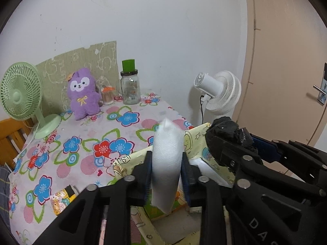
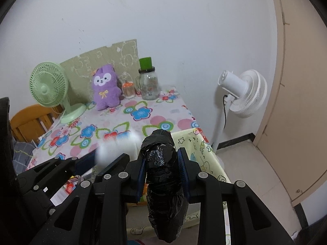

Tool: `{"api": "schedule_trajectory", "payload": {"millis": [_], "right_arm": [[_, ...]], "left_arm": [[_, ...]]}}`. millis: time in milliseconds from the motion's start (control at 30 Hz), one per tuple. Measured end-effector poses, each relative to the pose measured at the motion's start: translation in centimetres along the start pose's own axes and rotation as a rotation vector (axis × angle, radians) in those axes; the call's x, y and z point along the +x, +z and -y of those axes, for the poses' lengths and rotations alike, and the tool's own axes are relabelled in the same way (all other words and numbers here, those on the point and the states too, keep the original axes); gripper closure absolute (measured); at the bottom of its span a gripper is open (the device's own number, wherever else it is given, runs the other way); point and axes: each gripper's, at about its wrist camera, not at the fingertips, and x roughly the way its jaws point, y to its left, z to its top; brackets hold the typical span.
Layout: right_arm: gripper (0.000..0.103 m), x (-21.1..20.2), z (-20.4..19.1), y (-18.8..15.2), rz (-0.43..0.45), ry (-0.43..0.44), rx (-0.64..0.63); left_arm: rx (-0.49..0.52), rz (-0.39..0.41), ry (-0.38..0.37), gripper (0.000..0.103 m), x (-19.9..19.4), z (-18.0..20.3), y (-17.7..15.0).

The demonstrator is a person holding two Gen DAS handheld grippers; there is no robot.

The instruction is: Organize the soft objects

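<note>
**Both grippers loaded, hovering over the yellow box**

Left gripper (image 1: 166,168): jaws clamped on a white soft roll (image 1: 166,163), which stands upright between the pads at lower centre of the left wrist view. No gap visible on either side, though the grip looks light.

Right gripper (image 2: 162,170): jaws clamped on a black plastic-wrapped bundle (image 2: 163,183), lower centre of the right wrist view. The bundle sticks out both above and below the pads.

Target is likely the yellow cartoon-print box (image 1: 196,140) at the near edge of the flowered table (image 1: 81,143), right under both grippers. The purple plush (image 1: 83,94) sits upper left by the green fan (image 1: 19,94), untouched.

Advice for the drop:
- Lower each item inside the box walls before releasing; both are light and may bounce or tip out.
- The grippers are nearly touching, so release one at a time to avoid a clash.
- Lay the roll flat, not upright, so it stays put.
- Open fully; plastic wrap can cling to a pad.
</note>
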Motion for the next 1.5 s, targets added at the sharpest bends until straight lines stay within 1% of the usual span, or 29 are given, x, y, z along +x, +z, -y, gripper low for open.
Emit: {"api": "schedule_trajectory", "payload": {"millis": [67,100,133,167,200,233,333,433,500,567,633,767,900,967,1033,1167,1267,1500], "right_arm": [[0.070,0.6,0.1,-0.1,-0.012,0.003,0.004],[0.070,0.9,0.1,-0.1,-0.017,0.004,0.006],[0.070,1.2,0.1,-0.1,-0.023,0.004,0.007],[0.070,1.4,0.1,0.0,-0.027,0.003,0.008],[0.070,1.7,0.1,-0.1,-0.032,0.005,0.011],[0.070,1.8,0.1,-0.1,-0.030,0.007,0.015],[0.070,2.5,0.0,-0.1,-0.038,0.003,0.013],[0.066,3.0,0.0,-0.2,-0.057,0.004,0.017],[0.058,3.2,-0.1,-0.2,-0.069,-0.002,0.017],[0.042,3.2,-0.2,-0.3,-0.072,-0.011,0.020],[0.035,3.1,-0.2,-0.3,-0.064,-0.029,0.024],[0.026,2.7,-0.3,-0.4,-0.060,-0.047,0.024],[0.018,1.9,-0.7,-0.5,-0.044,-0.068,0.024],[0.012,1.4,-0.9,-0.6,-0.032,-0.081,0.021],[0.007,0.9,-1.3,-0.6,-0.019,-0.069,0.014],[0.006,0.0,-2.2,-0.7,-0.012,-0.043,-0.002],[0.006,-0.5,-2.6,-0.7,-0.009,-0.045,-0.011],[0.006,-1.7,-3.7,-1.0,0.004,-0.043,-0.024]], "left_arm": [[-0.008,-0.012,0.008,0.062,0.8,-0.2,-0.1],[-0.011,-0.019,0.014,0.060,1.2,-0.3,-0.2],[-0.015,-0.025,0.017,0.053,1.4,-0.4,-0.2],[-0.018,-0.034,0.019,0.038,1.7,-0.5,-0.3],[-0.021,-0.039,0.022,0.031,1.9,-0.6,-0.4],[-0.021,-0.047,0.021,0.026,2.1,-0.8,-0.4],[-0.012,-0.052,0.030,0.020,2.3,-0.8,-0.5],[0.004,-0.055,0.042,0.018,2.5,-0.9,-0.5],[0.006,-0.064,0.053,0.017,2.7,-1.1,-0.6],[0.004,-0.074,0.057,0.015,2.8,-1.3,-0.7],[0.002,-0.080,0.058,0.014,2.8,-1.5,-0.8],[-0.001,-0.077,0.070,0.011,2.5,-1.8,-0.9],[-0.017,-0.083,0.074,0.010,1.9,-2.2,-1.0],[-0.022,-0.085,0.077,0.009,1.6,-2.4,-1.0],[-0.026,-0.074,0.078,0.008,1.1,-2.7,-1.0],[-0.027,-0.058,0.077,0.006,0.0,-2.9,-1.2],[-0.022,-0.048,0.085,0.003,-0.7,-3.1,-1.4],[-0.038,-0.034,0.089,0.002,-2.3,-3.9,-1.8]]}}
